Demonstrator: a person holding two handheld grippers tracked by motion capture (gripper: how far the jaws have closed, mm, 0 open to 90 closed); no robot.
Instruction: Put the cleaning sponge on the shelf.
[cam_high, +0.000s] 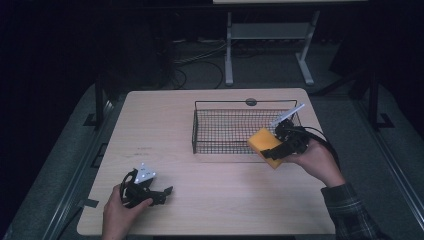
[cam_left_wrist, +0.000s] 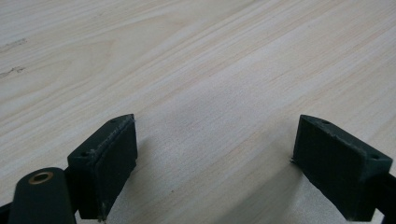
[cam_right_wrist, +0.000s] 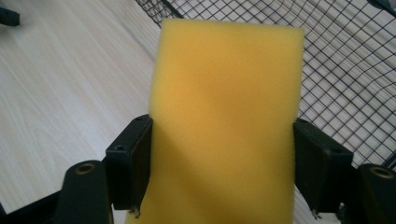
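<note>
Yellow foam, the sponge (cam_right_wrist: 226, 116) we clamp across its width in the right gripper (cam_high: 280, 148) at the wire basket's (cam_high: 220, 107) near right corner looks light and squashy, while our left gripper (cam_left_wrist: 215, 168) rests open.

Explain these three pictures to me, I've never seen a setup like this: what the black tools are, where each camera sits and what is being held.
A person sits at a wooden table and holds a hand tool with two black jaws in each hand. The high view looks down from above. The other two come from cameras riding on the tools, looking along their jaws. The left gripper rests near the table's front edge, jaws apart over bare wood, holding nothing. The right gripper is clamped on a yellow sponge, one jaw on each side. It holds the sponge at the near right corner of a black wire basket, which appears to have nothing in it.
</note>
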